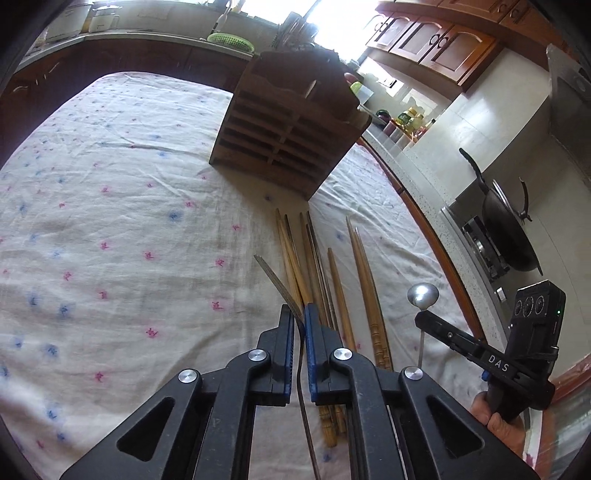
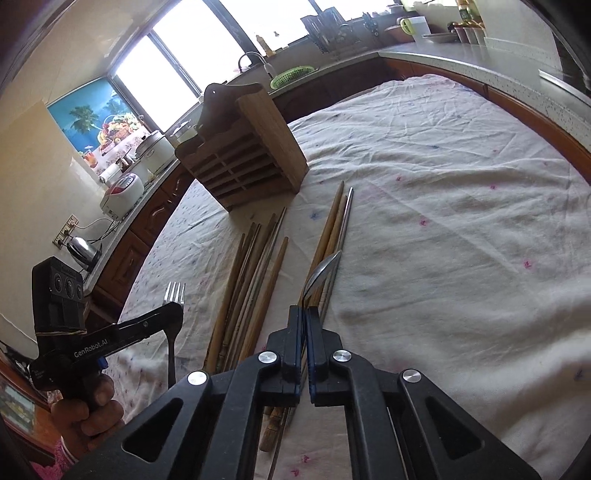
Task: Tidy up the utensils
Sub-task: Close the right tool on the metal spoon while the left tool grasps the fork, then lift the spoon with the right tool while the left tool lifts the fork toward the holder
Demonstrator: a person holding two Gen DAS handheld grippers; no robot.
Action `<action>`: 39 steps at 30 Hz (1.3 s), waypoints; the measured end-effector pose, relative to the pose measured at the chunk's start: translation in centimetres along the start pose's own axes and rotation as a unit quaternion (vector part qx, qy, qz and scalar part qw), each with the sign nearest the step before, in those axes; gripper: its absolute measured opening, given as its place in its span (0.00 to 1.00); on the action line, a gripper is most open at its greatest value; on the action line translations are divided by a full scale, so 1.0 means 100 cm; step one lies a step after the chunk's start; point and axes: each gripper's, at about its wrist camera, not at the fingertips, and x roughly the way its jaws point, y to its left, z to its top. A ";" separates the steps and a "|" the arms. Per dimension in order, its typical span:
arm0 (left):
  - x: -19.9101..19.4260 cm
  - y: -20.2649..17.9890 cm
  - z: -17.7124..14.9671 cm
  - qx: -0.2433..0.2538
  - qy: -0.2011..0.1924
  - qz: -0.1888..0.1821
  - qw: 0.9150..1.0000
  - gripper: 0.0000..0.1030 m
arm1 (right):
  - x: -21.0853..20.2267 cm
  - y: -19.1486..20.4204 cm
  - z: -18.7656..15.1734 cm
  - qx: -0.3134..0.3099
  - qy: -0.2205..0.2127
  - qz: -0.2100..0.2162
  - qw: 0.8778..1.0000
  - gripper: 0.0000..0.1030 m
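Left fingers (image 1: 298,314) grip fork (image 1: 275,282) | right fingers (image 2: 305,317) grip spoon (image 2: 321,273) | handles hidden

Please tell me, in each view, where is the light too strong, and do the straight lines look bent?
Left wrist view: the window behind the wooden holder is blown out white; the counter edge bows. Right wrist view: the window panes glare white; the counter edge curves strongly.

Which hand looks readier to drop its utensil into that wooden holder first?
Probably the left: its gripper grips the fork, and the holder stands nearer its side. The right gripper grips the spoon.
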 end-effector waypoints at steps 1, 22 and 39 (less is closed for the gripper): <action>-0.008 -0.001 0.001 0.001 -0.008 -0.002 1.000 0.04 | -0.004 0.002 0.002 -0.002 -0.005 0.003 1.000 0.02; -0.091 -0.013 0.022 0.042 -0.098 -0.002 0.994 0.02 | -0.044 0.058 0.069 -0.073 -0.107 0.008 0.992 0.02; -0.087 -0.030 0.103 0.094 -0.158 -0.016 0.983 0.00 | -0.045 0.081 0.151 -0.108 -0.175 0.004 0.979 0.02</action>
